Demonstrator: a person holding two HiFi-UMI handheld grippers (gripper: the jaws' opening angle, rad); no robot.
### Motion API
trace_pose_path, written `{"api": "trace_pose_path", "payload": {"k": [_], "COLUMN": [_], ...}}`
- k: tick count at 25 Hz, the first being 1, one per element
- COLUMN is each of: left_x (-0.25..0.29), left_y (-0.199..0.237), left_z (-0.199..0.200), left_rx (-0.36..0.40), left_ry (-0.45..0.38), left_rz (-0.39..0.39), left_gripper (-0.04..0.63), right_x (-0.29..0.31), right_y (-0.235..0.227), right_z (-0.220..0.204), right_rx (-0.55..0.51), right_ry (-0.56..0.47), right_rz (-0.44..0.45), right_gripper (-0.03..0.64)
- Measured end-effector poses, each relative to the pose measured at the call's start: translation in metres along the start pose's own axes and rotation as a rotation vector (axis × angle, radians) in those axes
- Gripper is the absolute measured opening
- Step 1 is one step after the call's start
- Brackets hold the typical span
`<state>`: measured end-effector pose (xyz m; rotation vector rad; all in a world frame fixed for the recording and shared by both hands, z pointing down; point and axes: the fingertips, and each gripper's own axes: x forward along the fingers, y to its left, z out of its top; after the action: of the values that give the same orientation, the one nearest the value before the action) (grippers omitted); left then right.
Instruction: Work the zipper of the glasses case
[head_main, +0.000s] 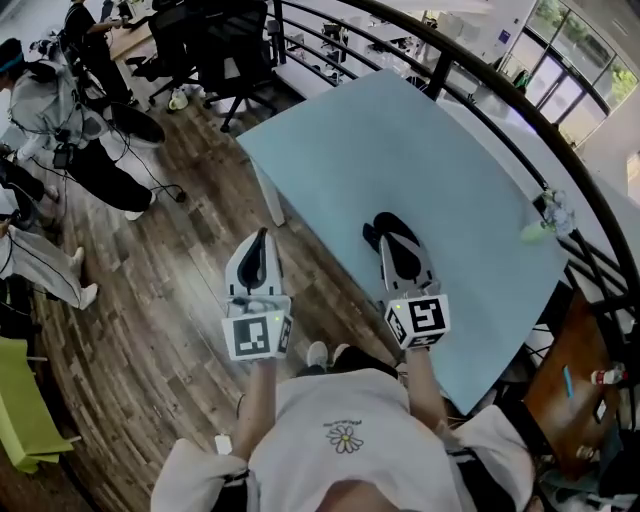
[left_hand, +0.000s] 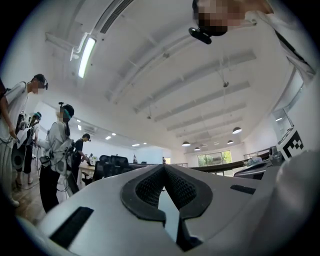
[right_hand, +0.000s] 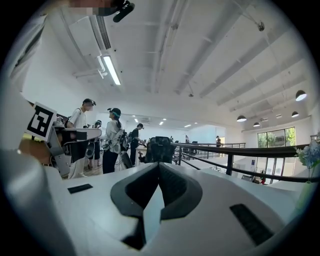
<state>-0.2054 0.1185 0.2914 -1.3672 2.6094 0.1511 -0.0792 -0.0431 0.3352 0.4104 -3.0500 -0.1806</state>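
Note:
A black glasses case (head_main: 378, 226) lies on the light blue table (head_main: 440, 160), partly hidden behind the tip of my right gripper (head_main: 389, 244). That gripper is held over the table's near part, shut, with nothing between its jaws. My left gripper (head_main: 262, 235) hangs over the wooden floor to the left of the table, also shut and empty. Both gripper views look up at the ceiling. The left gripper (left_hand: 164, 169) and the right gripper (right_hand: 159, 166) each show their pads meeting at the tip. The case is in neither gripper view.
A small bunch of flowers (head_main: 548, 214) stands at the table's far right edge. A black railing (head_main: 520, 150) curves behind the table. Office chairs (head_main: 235, 45) and several people (head_main: 50, 110) stand at the back left on the wooden floor.

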Motion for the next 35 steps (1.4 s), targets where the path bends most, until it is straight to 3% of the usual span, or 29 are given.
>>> {"api": "trace_pose_path", "payload": {"k": [7,12,21,28,35], "left_x": [0.042,0.067,0.131,0.191,0.209], "left_y": [-0.009,-0.039,-0.110,-0.175,-0.215], "left_z": [-0.008,-0.006,-0.027,-0.047,-0.062], "left_rx": [0.012,-0.003,-0.035,-0.084,-0.089], "left_ry": [-0.011,-0.026,-0.029,-0.003,0.028], "left_rz": [0.018,-0.023,-0.272,-0.582,-0.800], "left_gripper": [0.014,0.014,0.014,0.014,0.014], "right_x": [0.029,0.022,-0.002,-0.042,-0.071], "right_y": [-0.030,-0.048,-0.112,-0.157,-0.173], "right_z": [-0.011,-0.010,-0.032,-0.038,-0.041], "right_rx": [0.016,0.018,0.071,0.079,0.084], "right_ry": [0.013,-0.001,0.009,0.056,0.077], "right_rz": [0.021,0.005,-0.235,-0.560,-0.791], "right_gripper": [0.008,0.008,0.008,0.008,0.008]}}
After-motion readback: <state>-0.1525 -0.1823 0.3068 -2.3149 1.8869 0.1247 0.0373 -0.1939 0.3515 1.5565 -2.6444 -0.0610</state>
